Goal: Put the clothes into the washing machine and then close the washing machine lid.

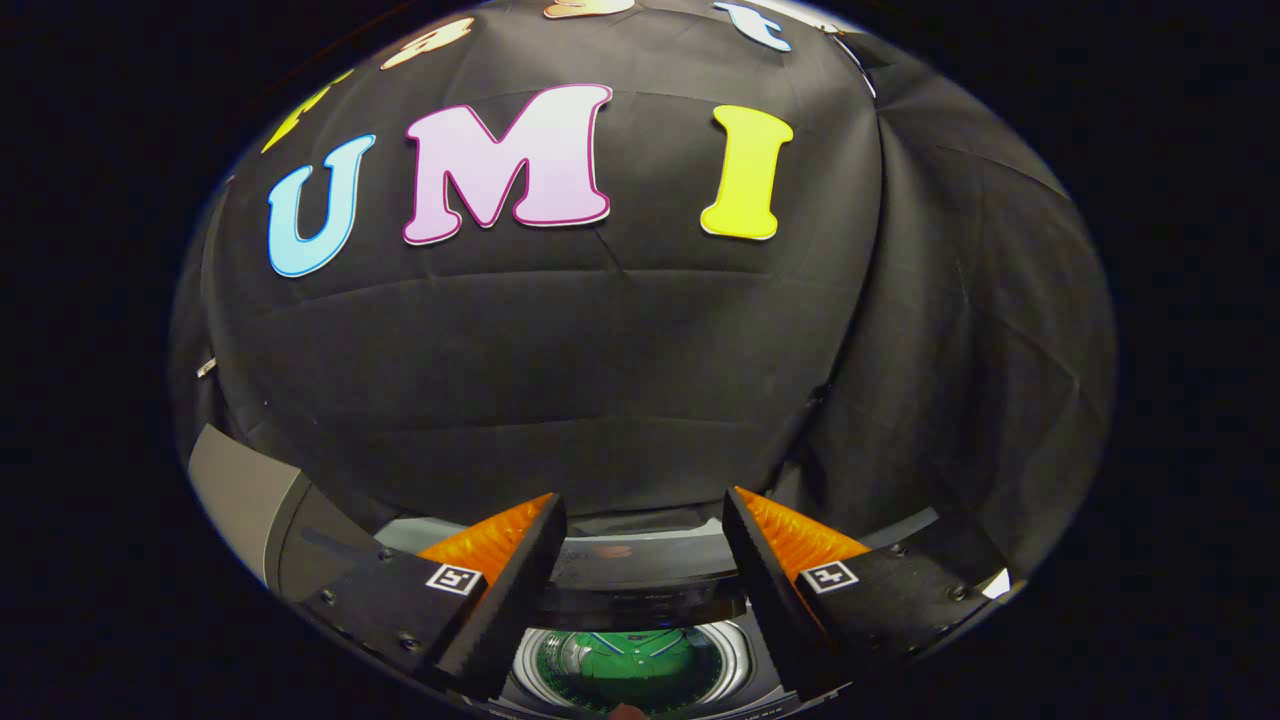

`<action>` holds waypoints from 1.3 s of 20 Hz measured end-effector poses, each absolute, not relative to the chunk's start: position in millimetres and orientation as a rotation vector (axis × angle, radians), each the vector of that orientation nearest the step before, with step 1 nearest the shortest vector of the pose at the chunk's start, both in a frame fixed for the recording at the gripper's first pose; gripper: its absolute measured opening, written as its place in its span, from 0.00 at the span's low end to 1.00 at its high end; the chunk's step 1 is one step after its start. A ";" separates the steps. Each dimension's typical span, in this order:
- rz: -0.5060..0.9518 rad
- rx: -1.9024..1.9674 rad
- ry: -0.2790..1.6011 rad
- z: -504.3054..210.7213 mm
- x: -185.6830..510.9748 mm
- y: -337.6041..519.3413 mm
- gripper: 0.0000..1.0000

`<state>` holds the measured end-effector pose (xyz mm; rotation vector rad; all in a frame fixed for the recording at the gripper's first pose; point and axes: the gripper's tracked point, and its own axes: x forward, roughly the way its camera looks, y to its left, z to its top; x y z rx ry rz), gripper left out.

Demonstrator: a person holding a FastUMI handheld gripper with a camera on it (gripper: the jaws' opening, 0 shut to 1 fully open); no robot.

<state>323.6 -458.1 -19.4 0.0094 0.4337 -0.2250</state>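
Presently, your gripper (640, 560): fingers spread wide apart, nothing held between them.

Between and below the fingers: the washing machine (640, 585), seen from above, its round drum (632, 670) open to view. Lid not down over the opening; where it stands you cannot tell from here.

Inside the drum: something green (640, 662) with pale lines across it. It may be the clothes, already in, but it is too small and too low in the view to be sure.

Progress, as a judgement: if that green is the clothing, the loading half looks done and your open fingers agree with it. Closing the lid is left.

Just beyond the fingertips: the machine's rear top edge, a dark band with a small reddish mark.

To the left of the fingers: a grey panel (240, 495), standing at an angle.

Beyond everything: the booth's wall (600, 350), black cloth, creased, hanging in folds to the right.
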 end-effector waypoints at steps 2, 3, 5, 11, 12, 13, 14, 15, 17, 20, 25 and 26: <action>-0.226 0.009 0.440 -21.4 317.1 -457.8 0.99; -0.223 0.007 0.439 -22.0 314.7 -457.2 0.99; -0.221 0.013 0.429 -21.2 310.6 -456.1 1.00; -0.211 0.019 0.416 -24.6 304.2 -455.2 1.00; -0.203 0.021 0.417 -27.5 302.5 -455.1 0.99; -0.194 0.023 0.417 -29.8 301.6 -454.3 0.99; -0.190 0.027 0.428 -34.6 295.6 -454.1 0.99; -0.195 0.030 0.457 -42.9 289.5 -454.5 0.99; -0.188 0.043 0.529 -58.1 274.7 -452.1 0.99; -0.225 0.042 0.550 -70.7 267.1 -458.0 0.99; -0.192 0.090 0.658 -127.3 242.1 -450.2 1.00; -0.191 0.083 0.682 -139.2 234.6 -450.4 1.00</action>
